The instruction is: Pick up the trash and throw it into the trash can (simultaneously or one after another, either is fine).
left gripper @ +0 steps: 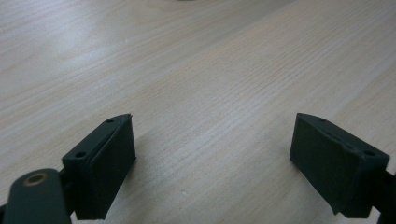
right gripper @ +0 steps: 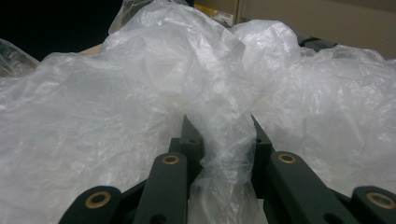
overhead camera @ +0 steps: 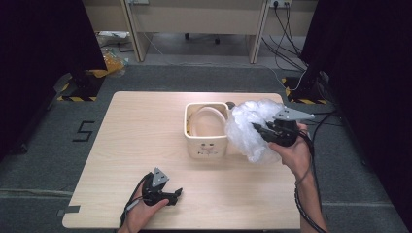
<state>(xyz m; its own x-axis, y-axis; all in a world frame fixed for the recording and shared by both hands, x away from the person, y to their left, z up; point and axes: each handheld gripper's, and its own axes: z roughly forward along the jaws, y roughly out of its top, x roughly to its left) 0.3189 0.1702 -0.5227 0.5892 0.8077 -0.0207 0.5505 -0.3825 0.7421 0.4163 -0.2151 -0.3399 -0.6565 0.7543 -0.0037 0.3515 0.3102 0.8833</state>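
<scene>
Right gripper (overhead camera: 257, 128) is pinched on a bunched fold of the clear plastic bag (overhead camera: 248, 127), held raised at 3 o'clock of the white bin (overhead camera: 206, 143), seemingly for lining it. Left gripper (overhead camera: 176, 194) is rested spread at 7 o'clock, kept clear.

Light wooden worktop (overhead camera: 145, 126) on grey carpet floor (overhead camera: 43, 145). Black curtains (overhead camera: 43, 34) at both sides. Pale desk (overhead camera: 194, 19) behind, cables (overhead camera: 286, 39) trailing beneath. Black-yellow striped stand feet (overhead camera: 77, 94) on floor. Black tape mark (overhead camera: 83, 131) left of worktop.
</scene>
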